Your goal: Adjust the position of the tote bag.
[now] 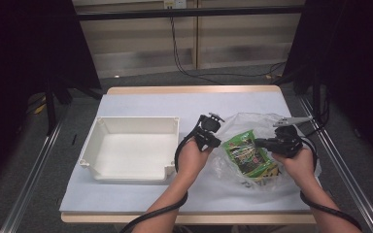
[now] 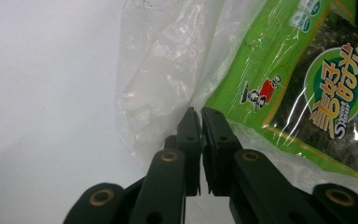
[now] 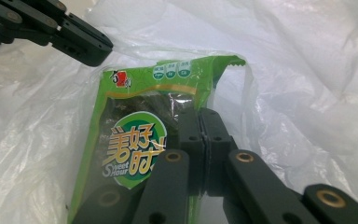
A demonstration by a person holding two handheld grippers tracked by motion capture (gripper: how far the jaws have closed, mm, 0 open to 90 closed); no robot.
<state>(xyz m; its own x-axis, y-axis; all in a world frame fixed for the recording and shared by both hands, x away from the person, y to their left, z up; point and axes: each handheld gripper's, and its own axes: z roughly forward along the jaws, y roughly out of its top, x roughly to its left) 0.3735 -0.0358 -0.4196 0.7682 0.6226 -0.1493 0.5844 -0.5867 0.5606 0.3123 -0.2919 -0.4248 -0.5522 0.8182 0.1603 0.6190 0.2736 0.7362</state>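
Pale blue-grey covering spreads over the table [image 1: 141, 104], which stands on a grey floor before a light panelled wall. On the table's left half sits a white tray [image 1: 131, 150], open at the top. On the right half lies a clear plastic bag [image 1: 252, 124], crumpled, with a green snack packet [image 1: 246, 154] inside it (the label shows a round green badge with yellow lettering).

The left tongs [image 1: 214, 141] are clenched on the bag's left edge; in the left gripper view the two black jaws meet on a fold of the clear film [image 2: 168, 93], just beside the packet [image 2: 307, 88]. The right tongs [image 1: 261, 142] reach in from the bag's right side, pointing toward the left tongs, and are clamped tight on the packet's right edge. In the right gripper view the jaws press together against the green wrapper [image 3: 135, 135], with bag film [image 3: 307, 93] around them. Both hands grip the tools' bodies, with cables trailing back along the forearms.
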